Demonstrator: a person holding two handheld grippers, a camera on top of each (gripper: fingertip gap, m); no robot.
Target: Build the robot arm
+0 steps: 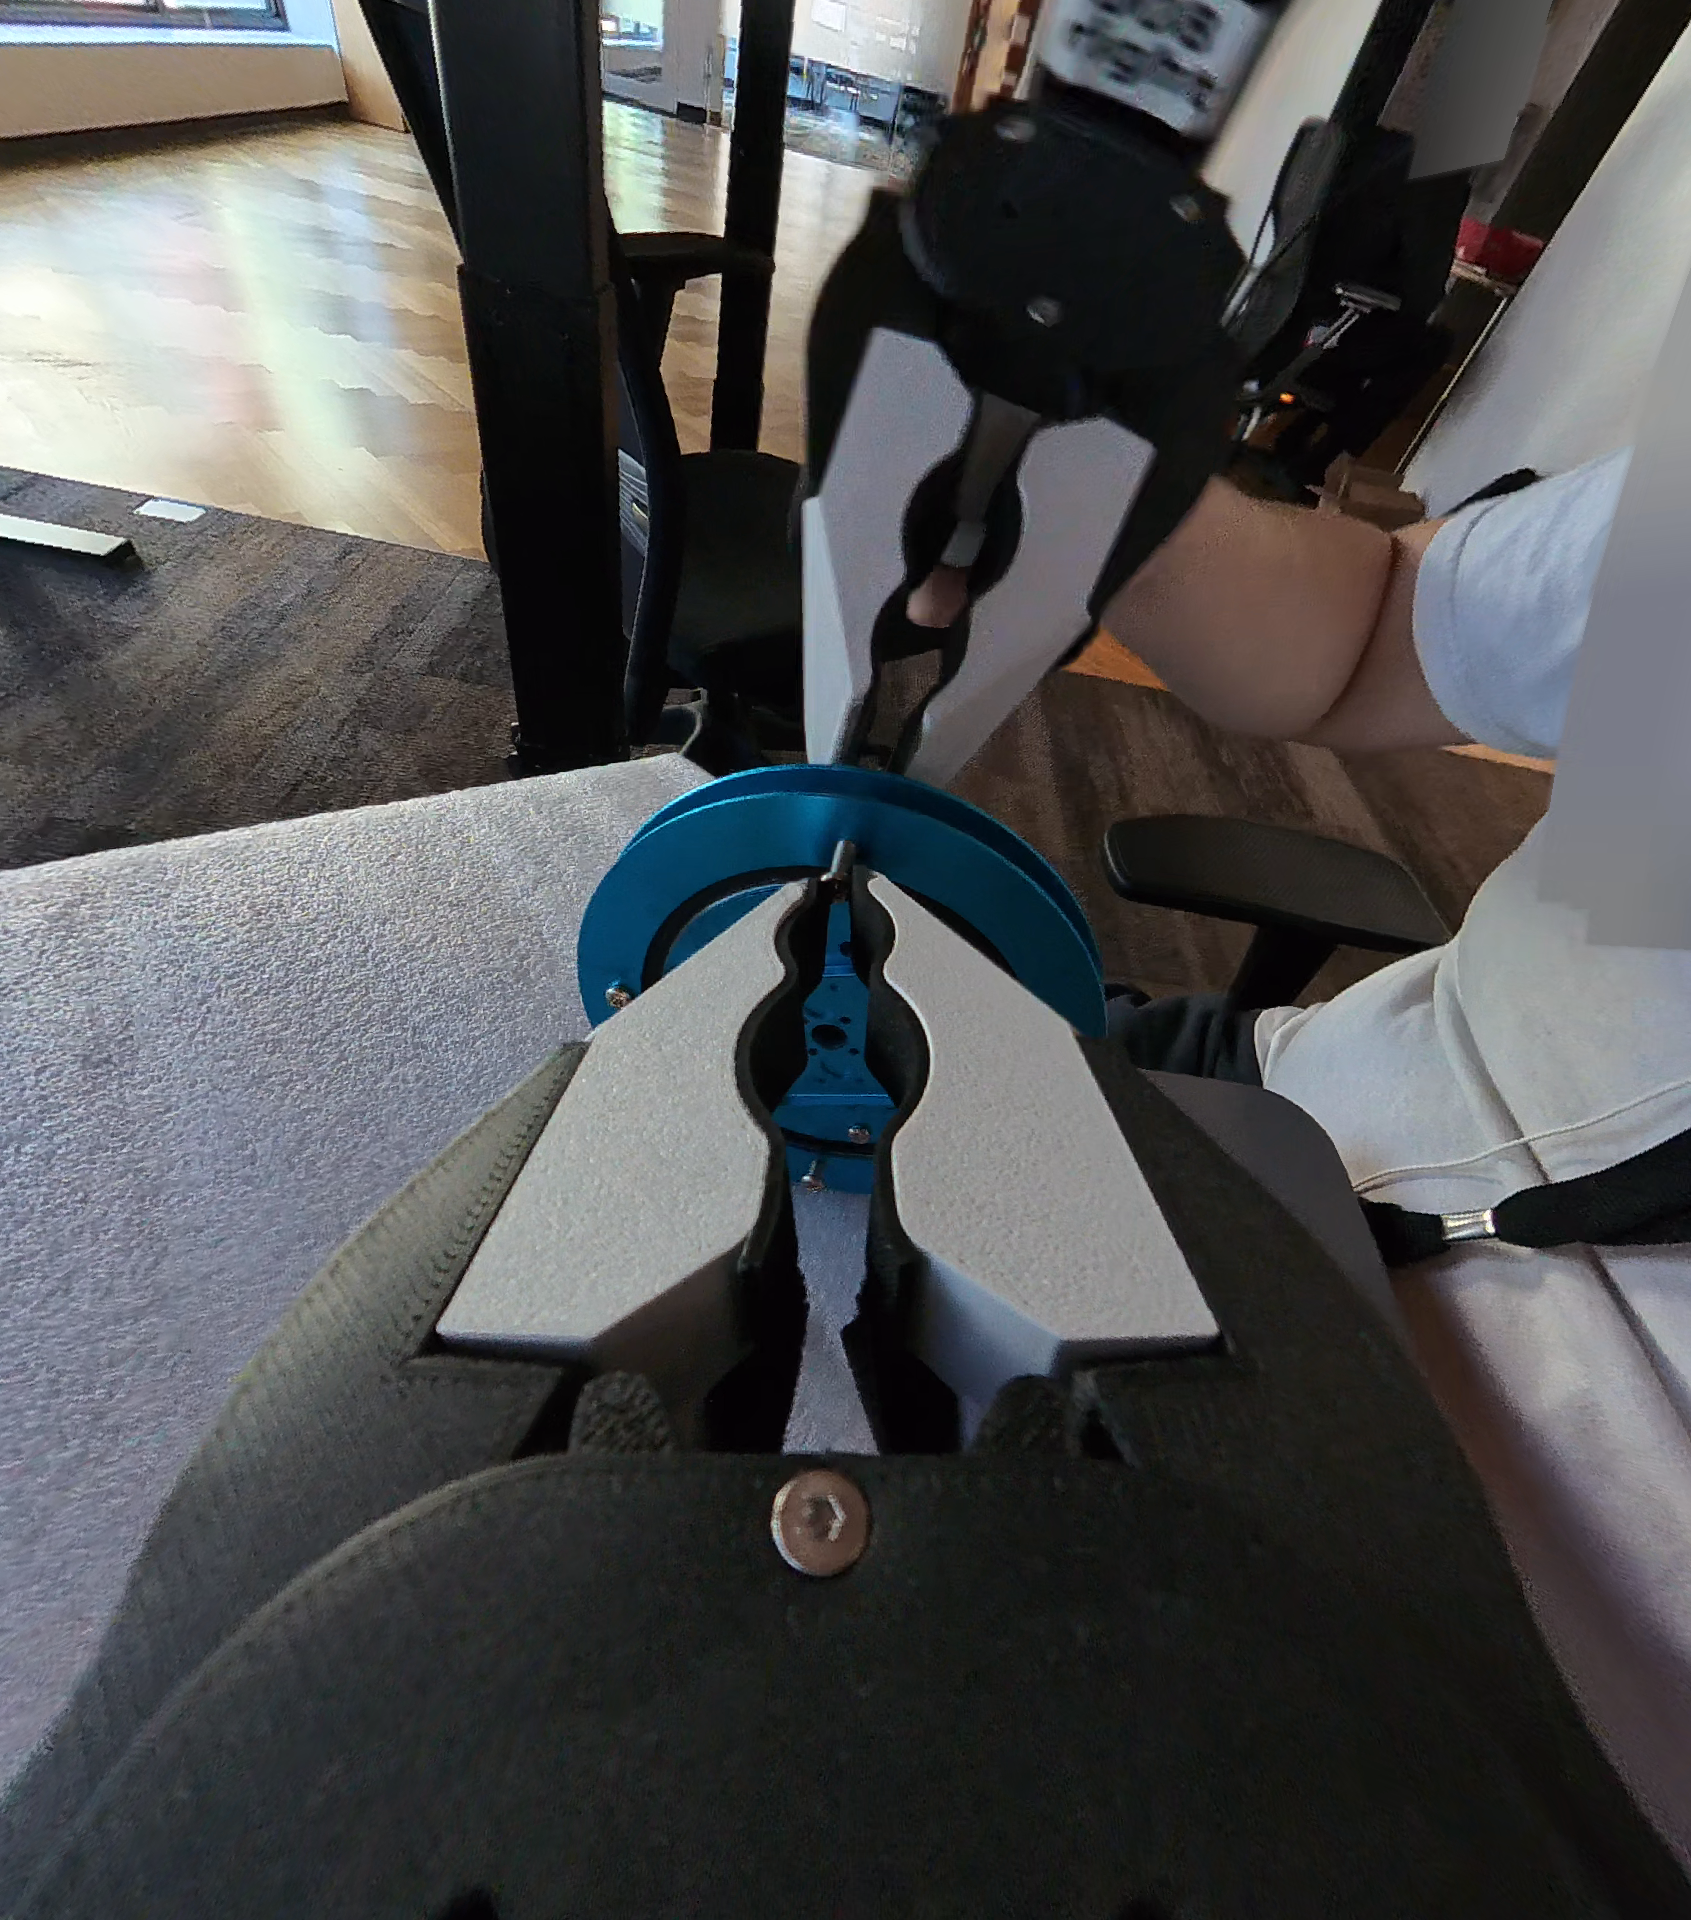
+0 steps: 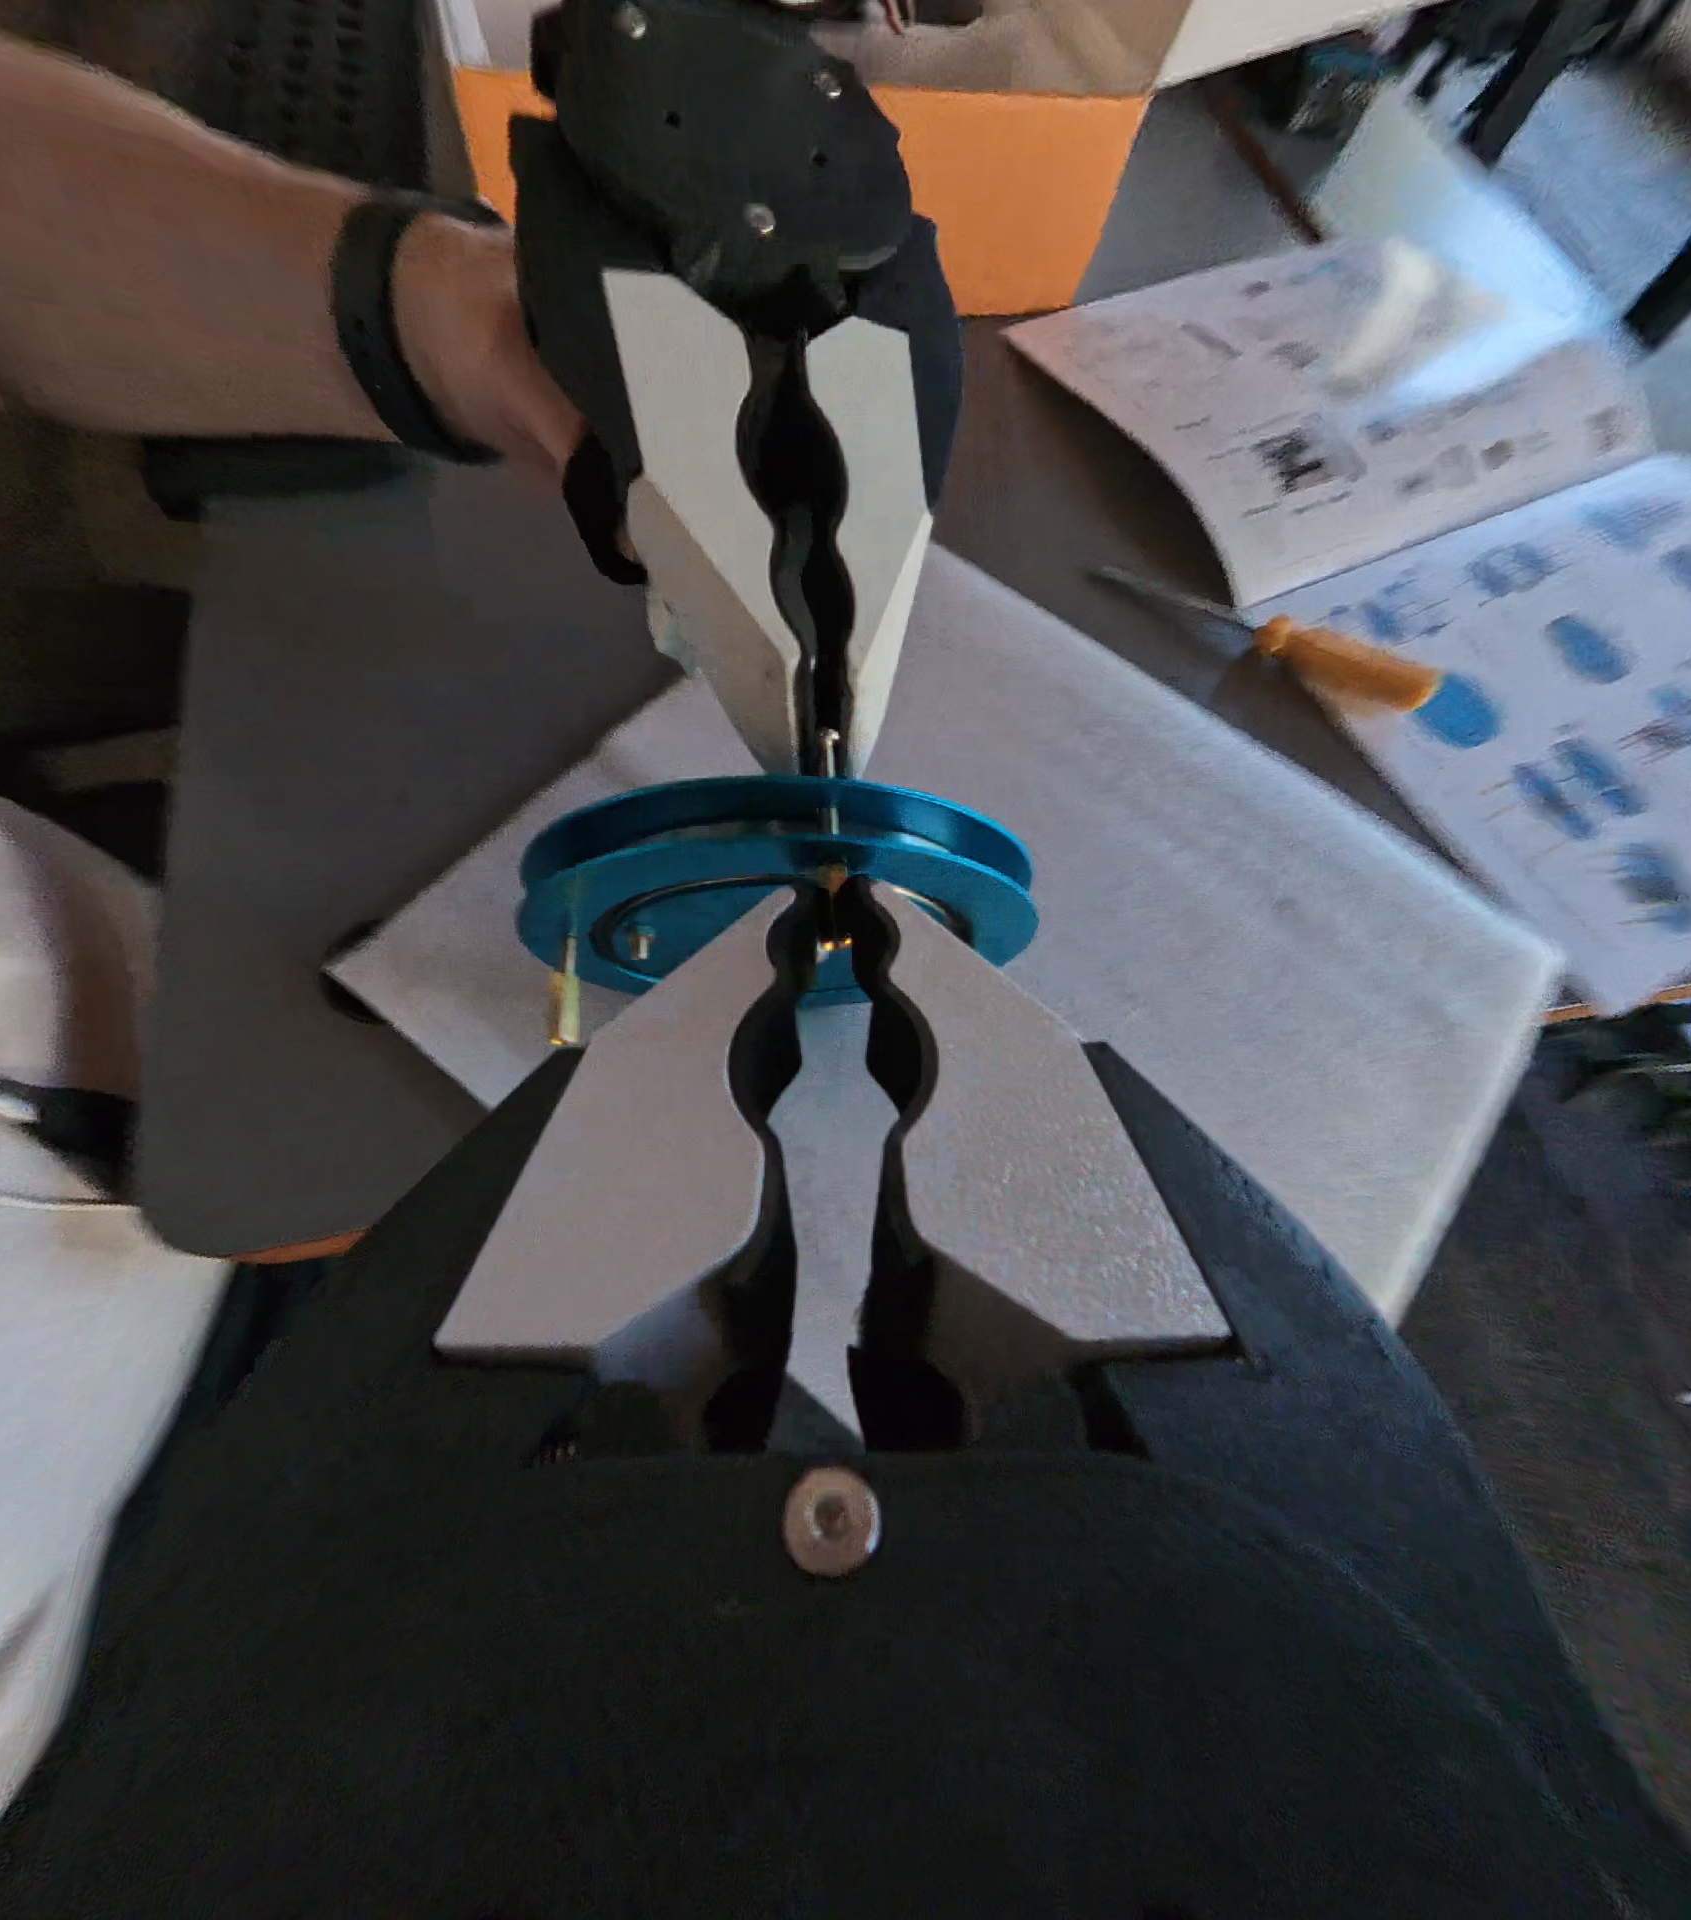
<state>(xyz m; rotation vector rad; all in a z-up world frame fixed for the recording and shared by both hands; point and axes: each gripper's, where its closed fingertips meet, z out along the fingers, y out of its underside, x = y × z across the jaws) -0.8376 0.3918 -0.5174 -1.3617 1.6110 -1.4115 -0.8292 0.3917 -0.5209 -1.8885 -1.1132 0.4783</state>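
Note:
A blue metal double ring (image 1: 976,852) with a blue bracket (image 1: 830,1039) under it is held just above a grey foam mat (image 1: 197,987). My left gripper (image 1: 839,883) is shut on a small dark screw (image 1: 839,860) at the ring's near rim. My right gripper (image 1: 872,753) comes down from the far side, its tips at the ring's rim. In the right wrist view my right gripper (image 2: 830,894) is shut on a brass standoff (image 2: 830,930) under the ring (image 2: 716,821). The left gripper (image 2: 825,743) pinches the screw (image 2: 826,740) opposite. A second brass standoff (image 2: 566,1003) hangs at the ring's left.
An open instruction booklet (image 2: 1443,468) and an orange-handled screwdriver (image 2: 1340,660) lie right of the mat (image 2: 1184,883). An orange box (image 2: 1007,177) stands behind. A chair armrest (image 1: 1267,883) and black desk legs (image 1: 529,416) are beyond the table edge. A person's arms hold both grippers. Less than 4 cm separates the two grippers' tips. The orange-handled screwdriver (image 2: 1340,660) is about equally far from each gripper, around 30 centimetres.

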